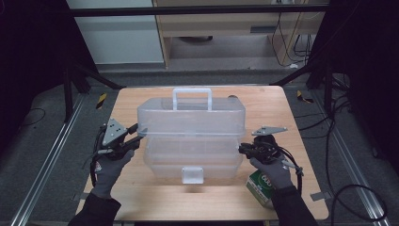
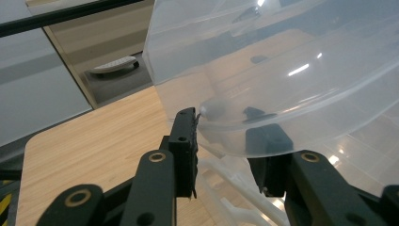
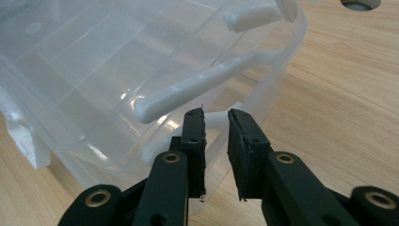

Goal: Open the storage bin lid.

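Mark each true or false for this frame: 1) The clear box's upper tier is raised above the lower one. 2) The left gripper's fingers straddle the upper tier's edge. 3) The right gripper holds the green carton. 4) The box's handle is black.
1) True: the upper tier of the clear box sits above the lower tier.
2) True: the left gripper has the tier's rim between its fingers.
3) False: the right gripper is at the box's side; the green carton lies on the table.
4) False: the handle is whitish.
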The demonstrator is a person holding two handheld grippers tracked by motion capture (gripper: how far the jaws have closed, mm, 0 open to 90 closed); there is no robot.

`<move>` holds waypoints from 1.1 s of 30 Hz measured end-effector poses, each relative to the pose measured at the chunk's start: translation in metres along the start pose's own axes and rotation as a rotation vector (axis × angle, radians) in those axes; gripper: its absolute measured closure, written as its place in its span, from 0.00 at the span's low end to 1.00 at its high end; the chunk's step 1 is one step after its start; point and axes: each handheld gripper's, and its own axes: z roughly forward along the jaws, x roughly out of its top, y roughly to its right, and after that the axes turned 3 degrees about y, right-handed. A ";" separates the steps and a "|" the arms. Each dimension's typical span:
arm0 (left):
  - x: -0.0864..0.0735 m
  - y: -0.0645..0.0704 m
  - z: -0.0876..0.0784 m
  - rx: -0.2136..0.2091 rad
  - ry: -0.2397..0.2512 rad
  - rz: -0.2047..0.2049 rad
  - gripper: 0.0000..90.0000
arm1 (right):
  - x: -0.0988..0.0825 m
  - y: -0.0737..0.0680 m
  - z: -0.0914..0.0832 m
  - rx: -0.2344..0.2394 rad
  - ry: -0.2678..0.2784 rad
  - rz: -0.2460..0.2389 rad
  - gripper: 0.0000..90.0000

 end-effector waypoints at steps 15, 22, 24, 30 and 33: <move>0.015 -0.006 0.004 0.015 0.025 -0.023 0.73 | 0.002 0.001 0.000 0.005 -0.020 0.042 0.86; 0.026 -0.010 0.009 0.039 0.028 -0.035 0.74 | 0.002 0.002 0.000 0.005 -0.020 0.042 0.86; 0.030 -0.012 0.011 0.044 0.029 -0.036 0.75 | 0.002 0.002 0.000 0.005 -0.022 0.045 0.86; 0.041 -0.016 0.018 0.065 0.032 -0.039 0.76 | 0.002 0.002 0.000 0.005 -0.023 0.045 0.87; 0.046 -0.018 0.021 0.079 0.032 -0.038 0.76 | 0.002 0.002 0.000 0.004 -0.024 0.047 0.87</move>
